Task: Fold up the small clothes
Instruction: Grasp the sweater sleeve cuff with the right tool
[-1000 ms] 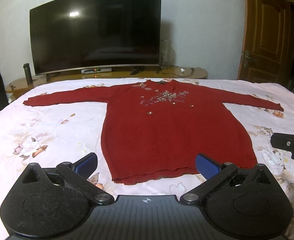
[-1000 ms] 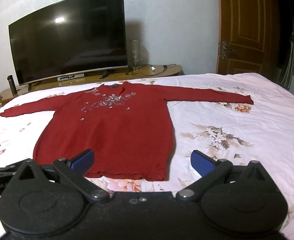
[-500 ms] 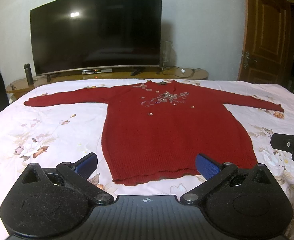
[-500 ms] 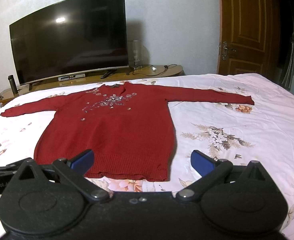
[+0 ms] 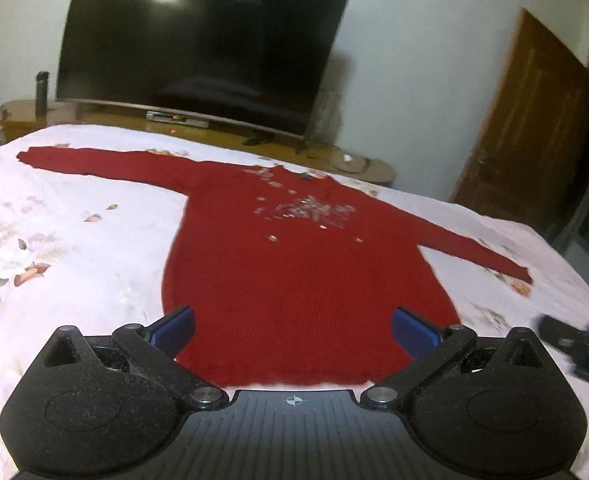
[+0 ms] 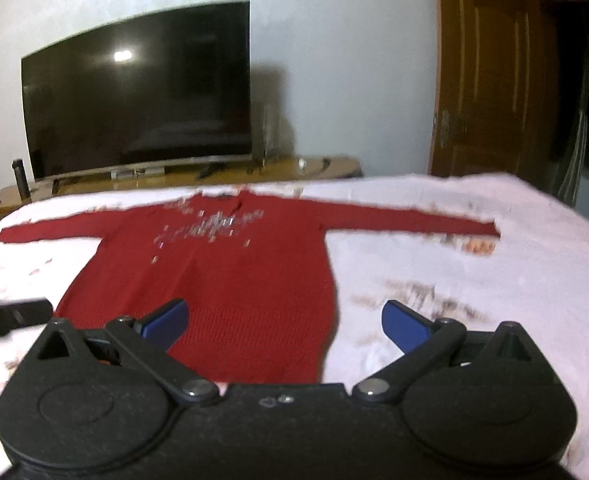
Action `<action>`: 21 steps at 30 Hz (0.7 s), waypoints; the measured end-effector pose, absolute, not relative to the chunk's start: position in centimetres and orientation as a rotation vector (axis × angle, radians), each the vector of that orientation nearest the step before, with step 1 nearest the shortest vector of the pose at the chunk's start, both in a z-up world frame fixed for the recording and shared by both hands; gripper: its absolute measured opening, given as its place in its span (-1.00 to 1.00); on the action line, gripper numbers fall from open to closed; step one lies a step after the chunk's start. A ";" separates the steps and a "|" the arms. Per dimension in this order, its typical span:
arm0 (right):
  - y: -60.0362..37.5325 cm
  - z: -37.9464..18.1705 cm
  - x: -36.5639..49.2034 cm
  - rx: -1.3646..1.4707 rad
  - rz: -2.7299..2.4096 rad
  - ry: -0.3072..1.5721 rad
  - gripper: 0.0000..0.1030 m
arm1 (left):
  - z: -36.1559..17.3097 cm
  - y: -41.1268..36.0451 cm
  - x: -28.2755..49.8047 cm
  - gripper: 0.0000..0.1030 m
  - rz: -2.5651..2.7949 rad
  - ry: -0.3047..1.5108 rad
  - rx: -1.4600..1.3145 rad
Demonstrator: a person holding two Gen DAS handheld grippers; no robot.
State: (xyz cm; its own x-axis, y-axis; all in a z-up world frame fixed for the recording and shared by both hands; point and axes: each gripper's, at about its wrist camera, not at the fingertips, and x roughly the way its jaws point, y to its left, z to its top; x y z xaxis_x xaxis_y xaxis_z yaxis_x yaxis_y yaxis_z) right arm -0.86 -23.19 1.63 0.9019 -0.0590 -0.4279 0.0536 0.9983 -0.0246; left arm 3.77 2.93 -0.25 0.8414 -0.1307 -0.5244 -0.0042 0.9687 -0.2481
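The left gripper is held with its blue-padded jaws wide apart and nothing between them, low over the hem of a red knitted sweater. The right gripper is likewise spread open and empty: its left pad is seen over the sweater's lower body, its right pad over bare bedspread just past the garment's right side edge.

The sweater is laid flat, front up, on a white floral bedspread, both sleeves stretched straight out sideways and a cluster of silvery beads sewn below the neckline. Its hem is nearest the grippers; the collar points toward the far edge of the bed.

In the left wrist view the right gripper's black body is seen at the right border, beside the sweater's lower right corner; in the right wrist view the left gripper appears as a dark bar at the left border. Both pictures are blurred.

Open bedspread is seen on either side of the sweater's body and beyond each cuff. Past the far edge of the bed a low wooden TV stand carries a large curved television, switched off, with a dark flask at its left end. A brown wooden door is seen to the right. No legible writing is made out.
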 end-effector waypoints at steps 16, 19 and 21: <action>-47.2 1.7 15.8 0.309 -0.291 0.366 0.14 | -2.3 -3.0 21.7 1.00 -0.054 0.607 -0.219; -53.5 -0.5 21.0 0.413 -0.317 0.390 -0.11 | -3.7 -4.9 24.7 1.00 -0.026 0.665 -0.219; -58.1 -2.8 24.8 0.524 -0.358 0.416 -0.13 | -4.5 -6.2 26.2 1.00 -0.006 0.695 -0.194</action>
